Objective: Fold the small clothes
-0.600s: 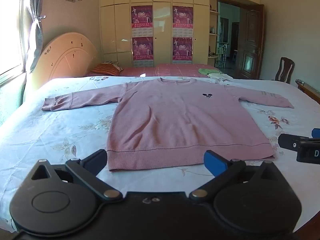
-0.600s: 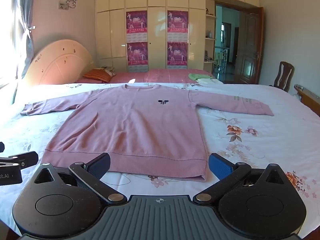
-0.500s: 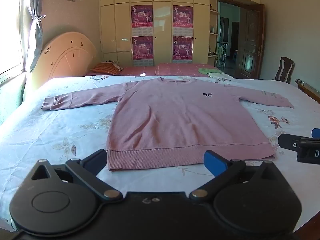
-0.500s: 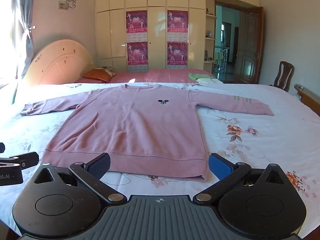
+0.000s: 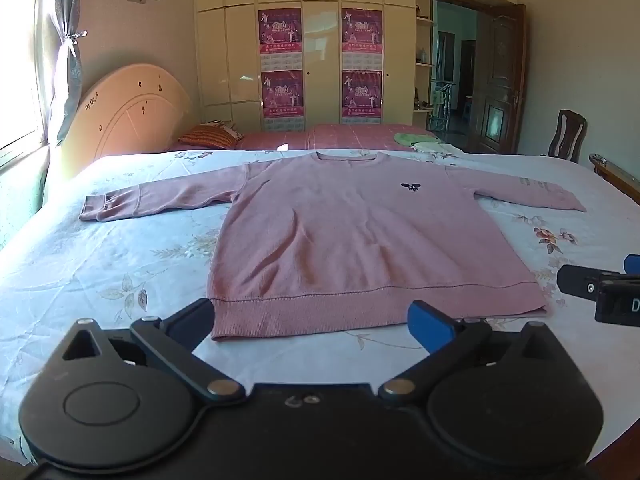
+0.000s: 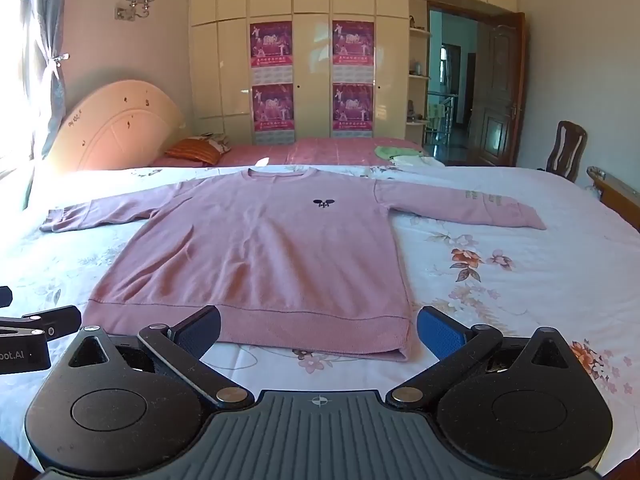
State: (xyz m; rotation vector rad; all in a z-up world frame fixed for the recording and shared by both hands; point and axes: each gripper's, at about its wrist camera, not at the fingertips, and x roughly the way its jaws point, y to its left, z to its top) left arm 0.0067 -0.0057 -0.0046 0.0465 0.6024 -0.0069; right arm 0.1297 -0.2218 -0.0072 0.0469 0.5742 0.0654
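Sweater [image 5: 360,240] flat, beyond open left gripper [image 5: 316,322]

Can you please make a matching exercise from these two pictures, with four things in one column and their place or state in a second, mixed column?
Things:
1. pink sweater
2. orange striped pillow
3. left tool
4. wooden chair

Places or states:
A. open, holding nothing
B. by the wall, right of the dark door
C. spread flat on the floral sheet, sleeves out to both sides
D. on the far red bed, near the headboard

Right pairs: 1-C, 2-D, 3-A, 4-B
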